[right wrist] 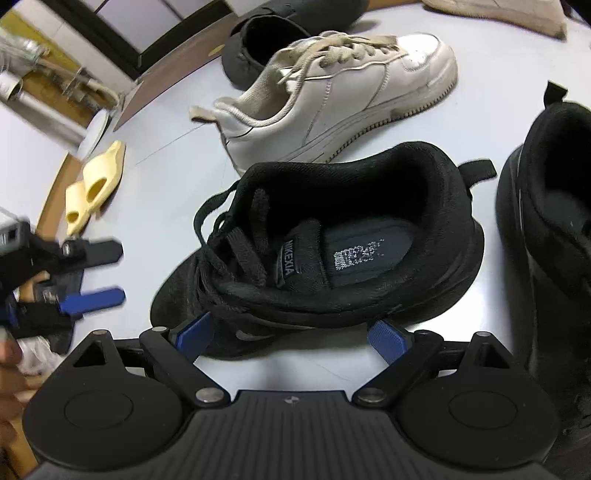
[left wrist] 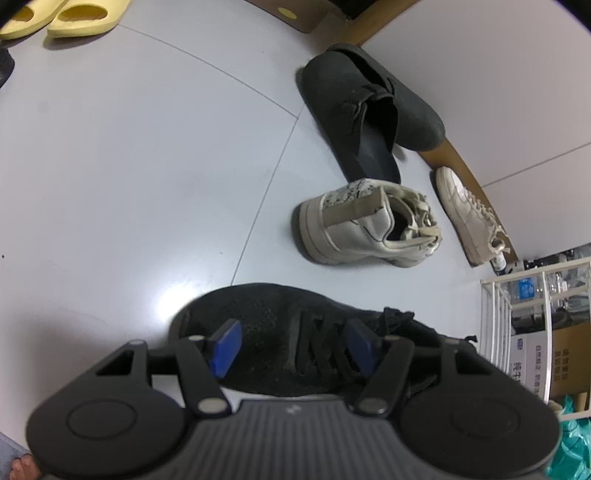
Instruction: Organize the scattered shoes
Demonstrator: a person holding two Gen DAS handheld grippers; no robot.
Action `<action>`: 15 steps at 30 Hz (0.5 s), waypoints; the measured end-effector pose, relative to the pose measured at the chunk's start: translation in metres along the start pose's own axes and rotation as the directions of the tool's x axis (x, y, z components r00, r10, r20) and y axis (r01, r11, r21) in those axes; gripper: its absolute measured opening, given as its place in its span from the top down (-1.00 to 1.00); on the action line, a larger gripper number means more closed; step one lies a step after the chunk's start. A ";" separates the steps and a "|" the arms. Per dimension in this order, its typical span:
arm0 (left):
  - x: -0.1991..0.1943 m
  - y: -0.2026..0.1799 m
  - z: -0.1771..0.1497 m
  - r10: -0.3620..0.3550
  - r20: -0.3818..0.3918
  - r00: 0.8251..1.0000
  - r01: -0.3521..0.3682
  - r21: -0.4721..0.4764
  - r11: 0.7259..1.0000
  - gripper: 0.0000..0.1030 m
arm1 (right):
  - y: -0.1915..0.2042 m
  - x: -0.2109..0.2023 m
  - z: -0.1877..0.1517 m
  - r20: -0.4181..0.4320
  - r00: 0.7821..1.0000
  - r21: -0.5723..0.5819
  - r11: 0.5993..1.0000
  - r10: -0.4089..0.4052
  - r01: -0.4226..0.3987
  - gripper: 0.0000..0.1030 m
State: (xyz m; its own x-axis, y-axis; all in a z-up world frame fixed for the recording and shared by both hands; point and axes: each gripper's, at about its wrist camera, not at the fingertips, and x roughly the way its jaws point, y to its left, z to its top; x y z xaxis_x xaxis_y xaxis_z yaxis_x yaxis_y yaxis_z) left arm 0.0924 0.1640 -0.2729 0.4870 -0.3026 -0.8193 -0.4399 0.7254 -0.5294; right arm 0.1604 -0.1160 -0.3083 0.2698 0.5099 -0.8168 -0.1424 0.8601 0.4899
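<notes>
- Shoes are seen scattered across a pale grey tiled floor (left wrist: pixel 129 166), viewed from two hand-held claws.
- A black knit lace-up sneaker (left wrist: pixel 295 339) is shown lying on the floor directly beneath the left claw (left wrist: pixel 291 345); its blue pads (left wrist: pixel 225 347) are held apart on either side of the laced upper, and contact with the shoe cannot be told.
- In the right wrist view, a black sneaker (right wrist: pixel 332 251) with an open collar and a printed insole is framed just ahead of the right claw (right wrist: pixel 291 338), whose jaws are spread wide, with the pads not pressed on the shoe.
- A white leather sneaker (right wrist: pixel 332 96) with loose laces is seen just beyond that black sneaker, a dark slip-on (right wrist: pixel 258 48) behind it.
- A second black shoe (right wrist: pixel 546 229) is cut off at the right edge of the same view.
- The left claw (right wrist: pixel 92 273) is also caught at the left edge of the right wrist view, its fingers apart.
- A pair of yellow slides (right wrist: pixel 94 188) is placed near a wooden skirting; the same pair (left wrist: pixel 70 18) appears at the top of the left wrist view.
- In the left wrist view, a cream high-top sneaker (left wrist: pixel 365 229) is seen on its side, a white low sneaker (left wrist: pixel 469 218) beside it, and a dark suede shoe (left wrist: pixel 369 107) further off.
- A white wire rack (left wrist: pixel 517 325) is visible at the right.
</notes>
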 end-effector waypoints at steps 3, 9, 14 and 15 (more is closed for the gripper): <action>0.002 -0.001 -0.002 0.005 -0.004 1.000 -0.005 0.006 1.000 -0.30 | -0.005 0.002 0.009 0.018 1.000 0.011 1.000 -0.002 0.002 -0.81; 0.002 0.002 -0.003 0.012 -0.005 1.000 -0.012 0.004 1.000 -0.30 | -0.010 0.008 0.019 0.031 0.999 -0.031 0.999 -0.016 0.017 -0.78; 0.000 0.002 -0.002 0.011 -0.001 1.000 -0.011 0.006 1.000 -0.30 | -0.013 0.003 0.018 0.055 0.997 -0.066 0.997 -0.045 0.049 -0.60; 0.000 0.002 -0.002 0.011 -0.001 1.000 -0.011 0.006 1.000 -0.30 | -0.014 0.001 0.017 0.061 0.997 -0.069 0.996 -0.051 0.056 -0.59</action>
State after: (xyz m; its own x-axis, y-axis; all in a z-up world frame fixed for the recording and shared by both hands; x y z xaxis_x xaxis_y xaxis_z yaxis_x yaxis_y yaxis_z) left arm 0.0900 0.1643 -0.2745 0.4812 -0.2954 -0.8254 -0.4407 0.7324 -0.5190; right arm 0.1793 -0.1277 -0.3109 0.3346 0.4631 -0.8207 -0.1926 0.8861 0.4215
